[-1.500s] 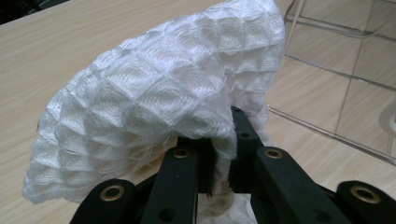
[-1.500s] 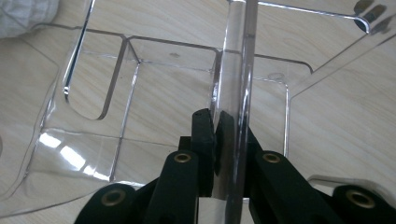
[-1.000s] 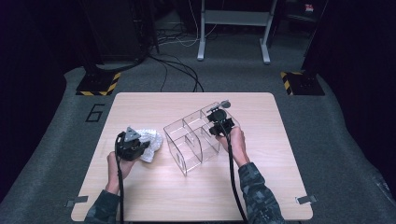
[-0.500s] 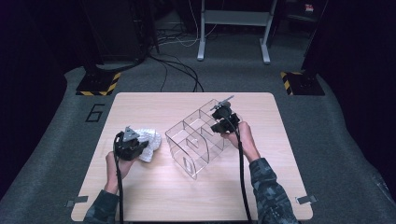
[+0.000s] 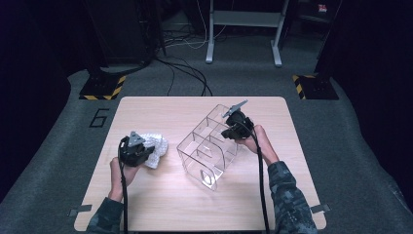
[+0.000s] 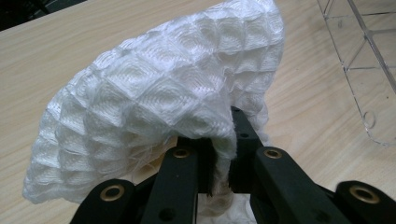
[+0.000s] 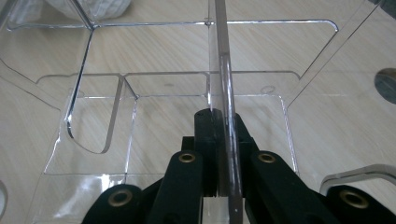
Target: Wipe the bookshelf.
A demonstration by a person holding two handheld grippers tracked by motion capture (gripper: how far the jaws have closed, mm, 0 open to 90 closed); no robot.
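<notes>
A white waffle-weave cloth [image 5: 155, 148] lies bunched on the left part of the wooden table [image 5: 175, 204]. My left gripper [image 5: 141, 153] is shut on it; in the left gripper view the cloth [image 6: 154, 98] drapes over the pinched jaws [image 6: 222, 163]. A clear acrylic organizer [image 5: 207, 148] with several compartments stands mid-table, tilted. My right gripper [image 5: 233, 130] is shut on its far right wall; in the right gripper view the jaws [image 7: 218, 154] clamp a clear upright panel [image 7: 224, 70].
Beyond the table's far edge, black cables [image 5: 187, 73], a metal stand [image 5: 243, 29] and yellow-black striped bases [image 5: 102, 90] sit on the grey floor. Bare tabletop lies in front of the organizer and at the far left.
The right gripper has moved right and up with the organizer's wall, and the organizer has turned and shifted with it. The left gripper and cloth have stayed in place.
</notes>
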